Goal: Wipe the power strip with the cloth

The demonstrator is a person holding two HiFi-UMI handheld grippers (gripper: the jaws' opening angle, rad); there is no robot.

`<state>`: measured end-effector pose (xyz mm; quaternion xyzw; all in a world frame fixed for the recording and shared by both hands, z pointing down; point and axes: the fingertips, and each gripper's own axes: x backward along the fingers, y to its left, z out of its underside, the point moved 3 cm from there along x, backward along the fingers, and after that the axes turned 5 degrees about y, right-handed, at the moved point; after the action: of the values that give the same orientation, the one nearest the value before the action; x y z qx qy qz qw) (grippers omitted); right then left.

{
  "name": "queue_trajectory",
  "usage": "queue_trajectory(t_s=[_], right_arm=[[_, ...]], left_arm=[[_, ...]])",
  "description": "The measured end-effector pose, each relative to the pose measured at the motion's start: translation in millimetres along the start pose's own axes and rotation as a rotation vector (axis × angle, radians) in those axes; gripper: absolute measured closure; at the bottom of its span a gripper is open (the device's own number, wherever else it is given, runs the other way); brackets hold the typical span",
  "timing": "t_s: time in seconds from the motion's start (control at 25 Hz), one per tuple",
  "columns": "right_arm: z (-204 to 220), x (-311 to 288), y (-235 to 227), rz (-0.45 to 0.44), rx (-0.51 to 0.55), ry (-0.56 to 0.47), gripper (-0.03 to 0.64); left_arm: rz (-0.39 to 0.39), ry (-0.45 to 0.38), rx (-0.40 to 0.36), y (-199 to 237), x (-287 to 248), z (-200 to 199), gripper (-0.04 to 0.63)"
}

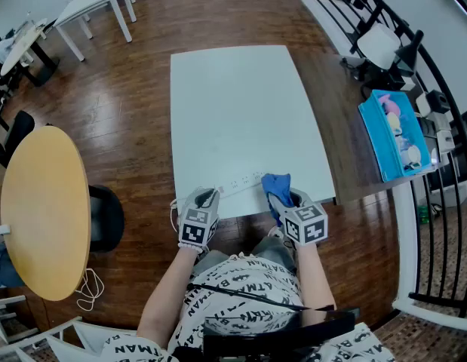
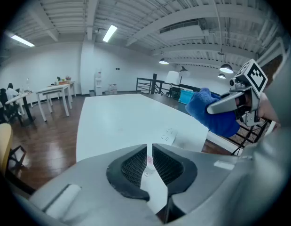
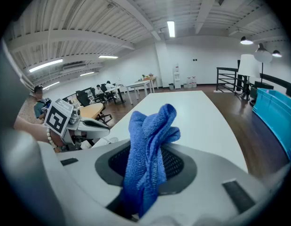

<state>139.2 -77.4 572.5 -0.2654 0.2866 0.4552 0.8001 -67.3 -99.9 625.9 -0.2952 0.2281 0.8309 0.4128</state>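
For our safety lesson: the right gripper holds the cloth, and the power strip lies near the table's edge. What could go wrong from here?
1. The strip lies close to the near edge of the table; a hard wipe might push it off.
2. The left gripper seems to pinch only the strip's end, so the strip may swivel.
3. The cloth is bunched in the right gripper; bare jaws could scrape the strip.

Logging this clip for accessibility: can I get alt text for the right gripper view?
The right claw is shut on a bunched blue cloth that sticks up out of it, over a long white table. The left claw, with its marker cube, shows at the left.
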Motion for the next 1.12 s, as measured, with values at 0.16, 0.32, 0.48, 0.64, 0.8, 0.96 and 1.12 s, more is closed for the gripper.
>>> queue_trajectory(t_s=[0.16,0.32,0.48,0.64,0.8,0.96,1.12], right_arm=[[-3.0,-1.5,-0.9,0.02,0.001,-0.004,0.483],[-7.1,1.1,-3.2,0.039,-0.007,-0.01,0.483],[-6.6,2.2,-3.1,0.044,-0.008,-0.001,0.483],[-6.5,0.9,-2.9,0.047,-0.009,0.006,0.483],[-8.0,-2.2,-0.4,0.045,-0.012,0.01,0.483],[-6.6,-3.1,-0.9,0.043,-0.014,0.016,0.483],[-3.0,-1.7,-4.8,0.046,-0.017,0.024,0.483]], left_arm=[[0.05,0.021,-0.067,-2.5,-8.5,0.4,0.48],[0.118,0.037,-0.147,-8.8,-21.4,-0.1,0.35],[0.14,0.06,-0.255,-6.3,-40.6,7.8,0.276],[0.157,0.116,-0.372,-5.7,-60.8,17.9,0.258],[0.183,0.167,-0.437,-4.9,-74.3,23.4,0.258],[0.219,0.199,-0.466,-5.9,-82.0,28.1,0.258],[0.238,0.211,-0.48,-3.5,-88.2,29.3,0.258]])
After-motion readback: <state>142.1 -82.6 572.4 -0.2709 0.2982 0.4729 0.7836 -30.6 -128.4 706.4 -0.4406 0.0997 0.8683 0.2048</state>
